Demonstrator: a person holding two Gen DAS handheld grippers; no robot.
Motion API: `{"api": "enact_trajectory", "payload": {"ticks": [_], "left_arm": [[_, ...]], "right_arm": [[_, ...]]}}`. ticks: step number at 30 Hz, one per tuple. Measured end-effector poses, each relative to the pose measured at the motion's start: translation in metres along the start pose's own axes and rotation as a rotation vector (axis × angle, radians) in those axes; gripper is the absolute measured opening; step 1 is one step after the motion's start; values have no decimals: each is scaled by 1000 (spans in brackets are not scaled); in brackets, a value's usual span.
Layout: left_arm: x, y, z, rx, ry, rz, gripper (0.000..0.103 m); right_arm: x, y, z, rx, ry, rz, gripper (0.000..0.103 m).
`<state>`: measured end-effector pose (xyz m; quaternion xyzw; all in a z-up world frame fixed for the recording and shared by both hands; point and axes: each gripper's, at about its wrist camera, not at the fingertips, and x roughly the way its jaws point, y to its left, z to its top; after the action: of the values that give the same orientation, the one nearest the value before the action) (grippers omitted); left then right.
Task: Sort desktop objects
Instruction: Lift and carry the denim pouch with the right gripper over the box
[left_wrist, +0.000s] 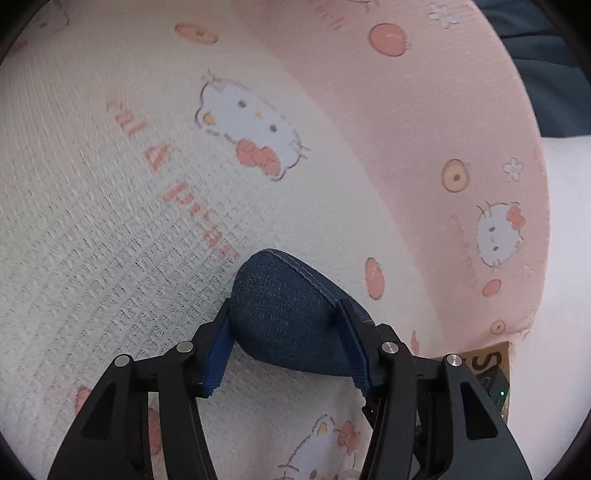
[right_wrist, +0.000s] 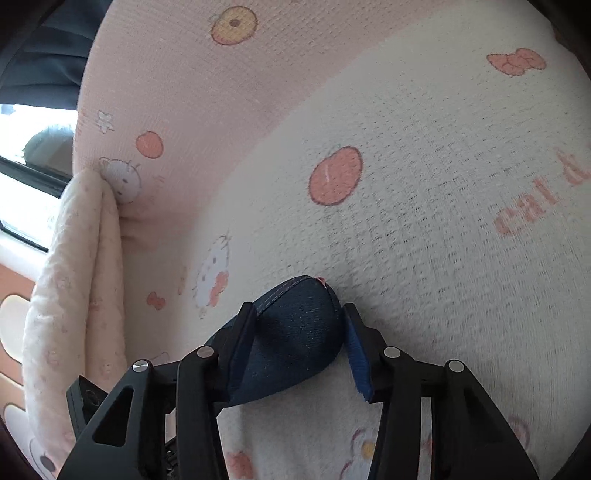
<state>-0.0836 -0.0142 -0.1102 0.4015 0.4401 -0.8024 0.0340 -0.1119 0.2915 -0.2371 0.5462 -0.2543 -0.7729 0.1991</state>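
Note:
A white and pink cartoon-cat towel (left_wrist: 155, 206) fills the left wrist view, very close to the camera; it also fills the right wrist view (right_wrist: 424, 177). My left gripper (left_wrist: 284, 310) is shut on a dark blue denim piece (left_wrist: 284, 314) that sits against the towel. My right gripper (right_wrist: 299, 314) is shut on a dark blue denim piece (right_wrist: 291, 339) as well. Whether both hold the same piece cannot be told. A folded edge of the towel (right_wrist: 74, 280) hangs at the left in the right wrist view.
A cardboard box with a small device (left_wrist: 495, 373) peeks out under the towel at the lower right of the left wrist view. A dark blue surface (left_wrist: 546, 66) shows at the top right. A window frame (right_wrist: 29, 177) shows at the left of the right wrist view.

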Motion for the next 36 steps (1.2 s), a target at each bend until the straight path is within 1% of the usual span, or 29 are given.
{"api": "enact_trajectory", "payload": {"ticks": [7, 10, 14, 18, 22, 24, 28, 31, 34, 36], "left_arm": [[-21, -15, -6, 20, -2, -57, 58], [-33, -30, -13, 44, -8, -90, 58], [-47, -58, -19, 118, -1, -143, 58], [-61, -90, -26, 164, 8, -193, 58], [-77, -118, -35, 178, -13, -246, 58], [-82, -129, -39, 173, -18, -268, 58], [-91, -155, -47, 186, -32, -291, 58], [-96, -178, -55, 215, -32, -294, 58], [-96, -202, -68, 240, -19, -302, 58], [-92, -216, -78, 243, -1, -321, 58]], "right_arm": [[-37, 21, -6, -34, -22, -13, 44], [-60, 31, -8, -51, -54, -19, 44], [-103, 35, -8, -38, -118, -15, 44], [-145, 39, -6, -35, -191, -8, 44], [-181, 53, 0, -74, -264, -6, 44], [-197, 60, 5, -100, -287, -10, 44], [-228, 66, 14, -118, -321, -3, 44], [-250, 63, 21, -109, -340, 3, 44], [-273, 57, 28, -96, -356, 5, 44], [-294, 53, 34, -94, -375, -12, 44]]}}
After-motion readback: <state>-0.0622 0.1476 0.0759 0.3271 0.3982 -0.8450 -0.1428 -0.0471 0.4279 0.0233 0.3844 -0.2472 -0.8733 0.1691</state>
